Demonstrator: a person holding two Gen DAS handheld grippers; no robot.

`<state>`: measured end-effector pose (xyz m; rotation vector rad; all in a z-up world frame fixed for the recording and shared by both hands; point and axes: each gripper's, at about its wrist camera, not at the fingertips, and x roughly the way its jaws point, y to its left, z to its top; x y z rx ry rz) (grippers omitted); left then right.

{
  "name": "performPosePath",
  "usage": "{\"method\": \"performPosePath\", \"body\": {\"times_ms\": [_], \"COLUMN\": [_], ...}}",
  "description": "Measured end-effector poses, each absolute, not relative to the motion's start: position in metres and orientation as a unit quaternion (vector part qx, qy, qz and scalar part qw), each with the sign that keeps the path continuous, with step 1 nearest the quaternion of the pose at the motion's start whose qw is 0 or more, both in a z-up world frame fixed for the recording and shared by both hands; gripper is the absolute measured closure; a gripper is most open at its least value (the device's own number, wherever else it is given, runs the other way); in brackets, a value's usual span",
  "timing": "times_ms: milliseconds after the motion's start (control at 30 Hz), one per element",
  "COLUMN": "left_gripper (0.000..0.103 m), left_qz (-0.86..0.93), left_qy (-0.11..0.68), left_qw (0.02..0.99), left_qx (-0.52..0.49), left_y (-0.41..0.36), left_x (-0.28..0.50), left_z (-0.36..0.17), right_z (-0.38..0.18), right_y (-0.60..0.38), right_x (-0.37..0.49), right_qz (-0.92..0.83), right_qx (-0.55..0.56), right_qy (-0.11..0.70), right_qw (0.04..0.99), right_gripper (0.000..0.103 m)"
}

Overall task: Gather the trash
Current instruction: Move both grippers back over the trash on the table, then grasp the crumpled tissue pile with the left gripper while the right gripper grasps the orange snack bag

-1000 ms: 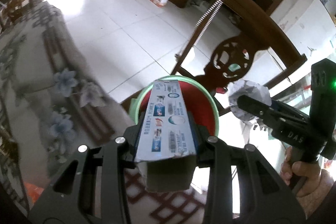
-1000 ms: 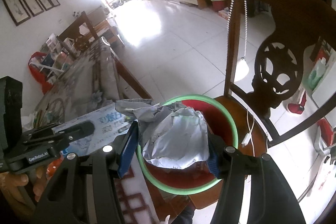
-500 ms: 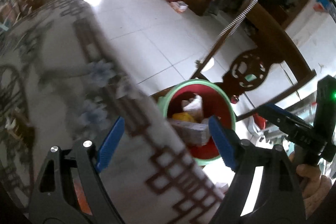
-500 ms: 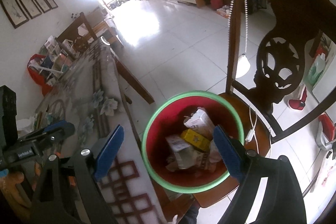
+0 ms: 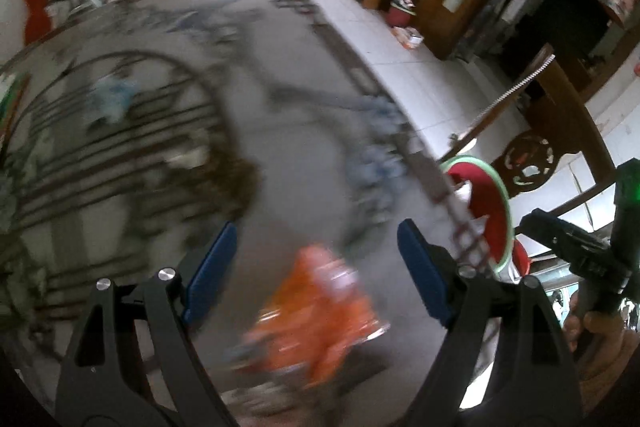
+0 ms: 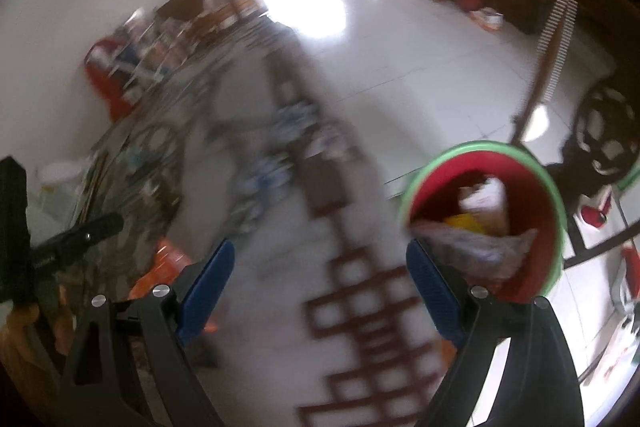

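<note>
My left gripper (image 5: 316, 267) has its jaws spread wide, having just been opening, with nothing between the blue pads; a blurred orange wrapper (image 5: 320, 311) lies on the tablecloth (image 5: 280, 147) at lower centre. My right gripper (image 6: 320, 283) is likewise spread wide and empty, its jaws just opened. The red bin (image 6: 536, 195), green-rimmed, sits at right, holding crumpled trash (image 6: 476, 247).

Orange wrapper (image 5: 316, 311) between gripper (image 5: 316, 259) pads
</note>
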<state>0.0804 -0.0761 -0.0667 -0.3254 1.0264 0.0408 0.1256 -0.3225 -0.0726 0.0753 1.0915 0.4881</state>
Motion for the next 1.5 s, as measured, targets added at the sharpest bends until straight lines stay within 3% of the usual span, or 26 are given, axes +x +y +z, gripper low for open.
{"method": "performPosePath", "body": {"times_ms": [233, 600, 633, 700, 967, 1133, 1333, 1500], "left_gripper": [0.02, 0.018, 0.023, 0.059, 0.086, 0.085, 0.081, 0.051], "left_qz": [-0.014, -0.082, -0.085, -0.091, -0.064, -0.012, 0.019, 0.028], "left_qy": [0.527, 0.589, 0.59, 0.598, 0.583, 0.573, 0.564, 0.562], "left_qw": [0.838, 0.793, 0.792, 0.784, 0.796, 0.803, 0.806, 0.805], "left_qx": [-0.144, -0.131, -0.132, -0.139, -0.147, -0.163, -0.181, -0.187], "left_y": [-0.037, -0.072, -0.073, -0.073, -0.048, -0.012, 0.011, 0.015], "left_x": [0.015, -0.02, -0.022, -0.022, -0.023, -0.024, -0.027, -0.032], "left_z": [-0.094, -0.143, -0.144, -0.149, -0.14, -0.138, -0.135, -0.136], "right_z": [-0.079, -0.088, -0.088, -0.087, -0.096, -0.106, -0.131, -0.149], "right_y": [-0.264, -0.235, -0.233, -0.227, -0.204, -0.174, -0.134, -0.127], "right_x": [0.096, 0.063, 0.061, 0.056, 0.045, 0.044, 0.043, 0.046], "right_qz": [0.25, 0.239, 0.239, 0.241, 0.259, 0.298, 0.315, 0.312], "right_qx": [0.02, 0.031, 0.03, 0.026, 0.011, -0.012, -0.086, -0.092], "right_qy": [0.521, 0.534, 0.534, 0.534, 0.545, 0.555, 0.566, 0.575], "right_qw": [0.816, 0.81, 0.81, 0.81, 0.797, 0.776, 0.757, 0.751], "right_gripper": [0.015, 0.015, 0.015, 0.015, 0.015, 0.008, 0.008, 0.008]}}
